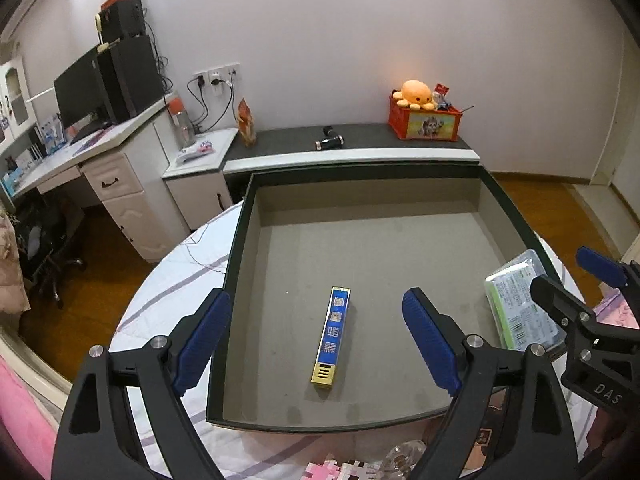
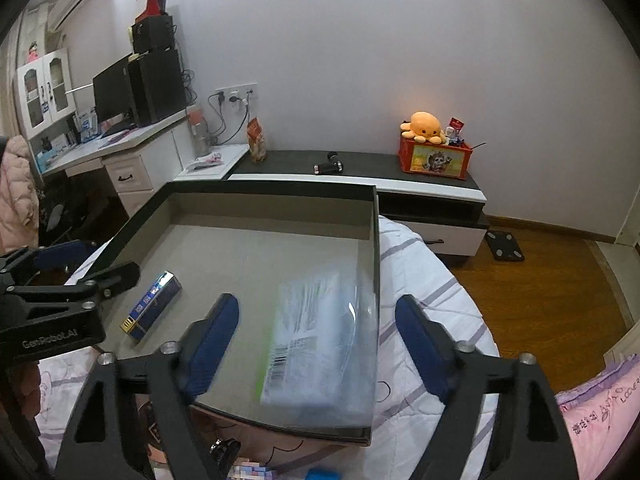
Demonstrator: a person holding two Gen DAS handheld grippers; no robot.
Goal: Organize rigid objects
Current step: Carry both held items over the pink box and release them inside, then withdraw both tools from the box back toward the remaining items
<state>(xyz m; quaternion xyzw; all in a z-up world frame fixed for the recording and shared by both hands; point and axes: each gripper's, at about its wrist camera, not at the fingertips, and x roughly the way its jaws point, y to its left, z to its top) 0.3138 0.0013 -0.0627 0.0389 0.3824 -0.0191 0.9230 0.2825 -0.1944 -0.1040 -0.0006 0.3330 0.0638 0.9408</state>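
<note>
We see a bed with a white sheet with pale purple stripes. A big, low, dark green box with a grey inside sits right on the sheet. At the near edge of the bed, just in front of the box, lie small pink and white blocks, and a clear shiny thing beside them. We cannot tell what that is. From the right view we also see a pink cloth with writing lying on the bed at the right, and a small blue thing at the bottom edge.
</note>
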